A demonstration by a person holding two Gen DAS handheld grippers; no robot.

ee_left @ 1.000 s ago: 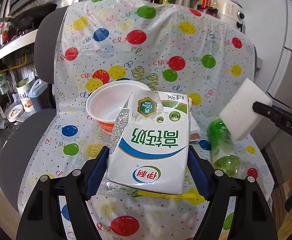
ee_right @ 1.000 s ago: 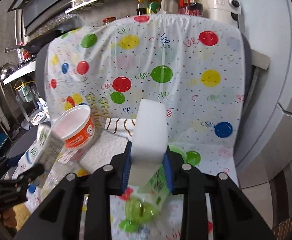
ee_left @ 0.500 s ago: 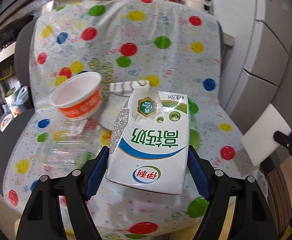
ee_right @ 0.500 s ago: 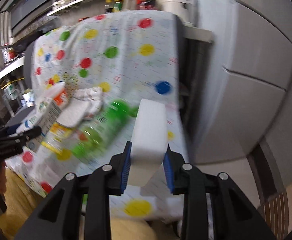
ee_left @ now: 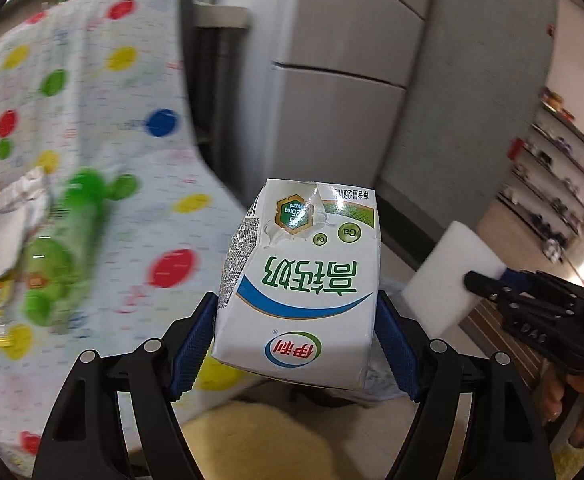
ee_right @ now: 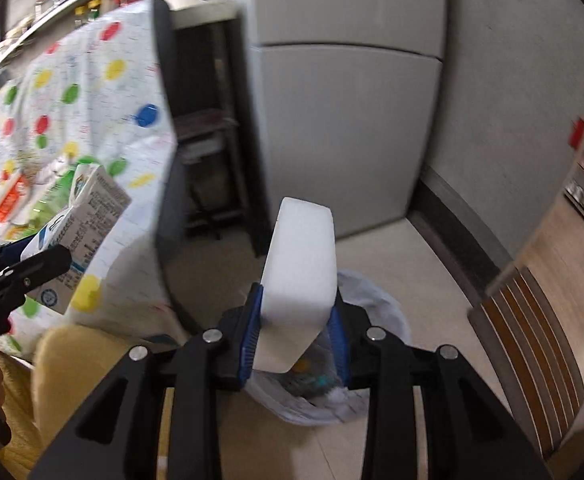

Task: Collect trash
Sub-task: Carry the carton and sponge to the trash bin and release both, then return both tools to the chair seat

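Note:
My left gripper [ee_left: 295, 344] is shut on a white milk carton [ee_left: 299, 280] with green and blue print, held in the air beside the couch edge; the carton also shows in the right wrist view [ee_right: 80, 232]. My right gripper [ee_right: 295, 340] is shut on a white foam block [ee_right: 297, 276], held above a trash bin lined with a pale plastic bag [ee_right: 375, 312] on the floor. The block also shows in the left wrist view [ee_left: 447, 276]. A green plastic bottle [ee_left: 64, 248], crumpled white paper [ee_left: 8, 224] and other trash lie on the dotted cover [ee_left: 140, 216].
A grey fridge or cabinet [ee_right: 347, 100] stands behind the bin. A dark shelf unit [ee_right: 208, 152] sits between it and the couch. A wooden slatted panel [ee_right: 531, 332] is on the right. A yellow cushion or cloth [ee_left: 252, 440] lies below my left gripper.
Both grippers have swung right, away from the couch, each still holding its item. The trash bin has come into the right wrist view under the foam block.

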